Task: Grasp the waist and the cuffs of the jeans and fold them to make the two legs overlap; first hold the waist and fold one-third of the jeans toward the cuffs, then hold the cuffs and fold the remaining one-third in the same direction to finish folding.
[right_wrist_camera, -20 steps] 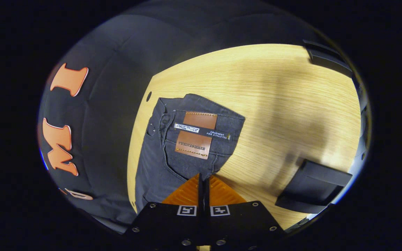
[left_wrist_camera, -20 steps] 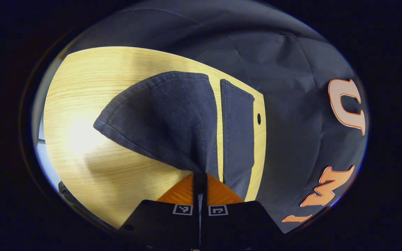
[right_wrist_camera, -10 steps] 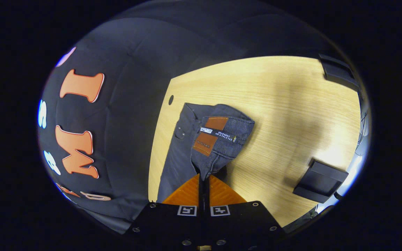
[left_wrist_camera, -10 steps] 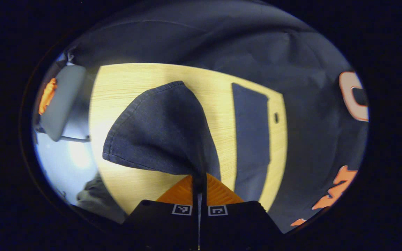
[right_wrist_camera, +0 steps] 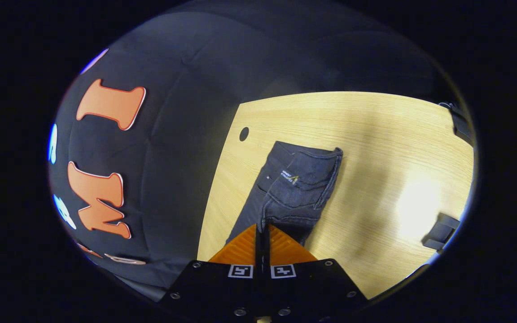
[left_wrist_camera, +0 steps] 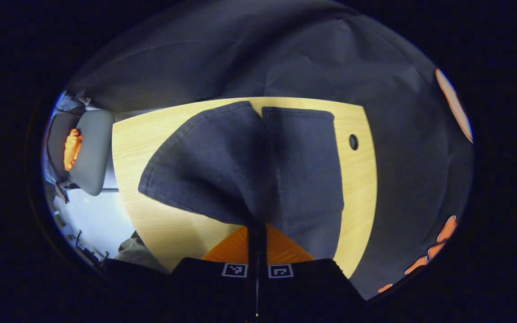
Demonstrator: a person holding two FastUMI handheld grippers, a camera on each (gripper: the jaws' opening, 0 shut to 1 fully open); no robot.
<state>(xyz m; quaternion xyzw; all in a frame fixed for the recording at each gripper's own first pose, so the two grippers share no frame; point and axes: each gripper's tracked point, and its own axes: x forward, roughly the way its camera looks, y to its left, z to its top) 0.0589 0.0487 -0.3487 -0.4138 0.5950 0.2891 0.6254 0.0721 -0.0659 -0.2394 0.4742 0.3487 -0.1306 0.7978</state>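
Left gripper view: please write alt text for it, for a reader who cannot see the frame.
The left gripper is shut on a cuff of the dark jeans, lifting one leg above the wooden table beside the other leg lying flat. A grey chair stands off the table's left edge.

Left hand-held gripper (left_wrist_camera: 256, 233): orange ribbed fingers — wedge-shaped, black body behind.
Right hand-held gripper (right_wrist_camera: 262, 234): same orange fingers, black body with silver screws.
Markings: two small black-and-white square tags on each body — side by side.
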